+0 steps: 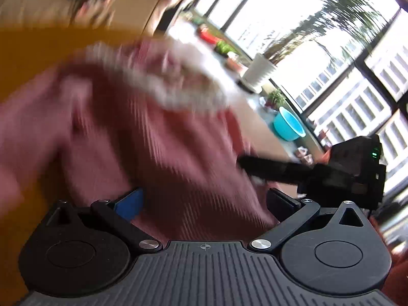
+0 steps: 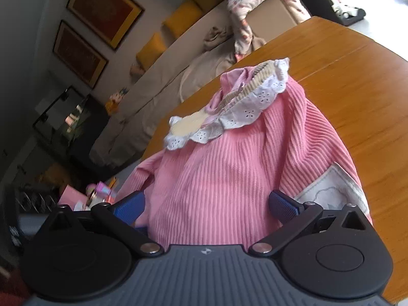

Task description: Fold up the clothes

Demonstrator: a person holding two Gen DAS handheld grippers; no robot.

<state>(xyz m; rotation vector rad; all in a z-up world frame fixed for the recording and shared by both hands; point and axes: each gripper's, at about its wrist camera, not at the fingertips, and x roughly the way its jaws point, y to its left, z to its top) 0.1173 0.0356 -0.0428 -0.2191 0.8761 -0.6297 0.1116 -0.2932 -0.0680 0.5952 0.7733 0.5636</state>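
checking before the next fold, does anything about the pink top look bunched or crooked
Yes. In the right wrist view the pink ribbed top is heaped on the wooden table, not flat: its white lace collar runs diagonally and a pale patch shows at one side.

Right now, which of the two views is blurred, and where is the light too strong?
Left wrist view: motion blur smears the pink ribbed garment and its lace collar; the windows are overexposed white. Right wrist view: mostly sharp on the garment and wooden table; only the far sofa is soft.
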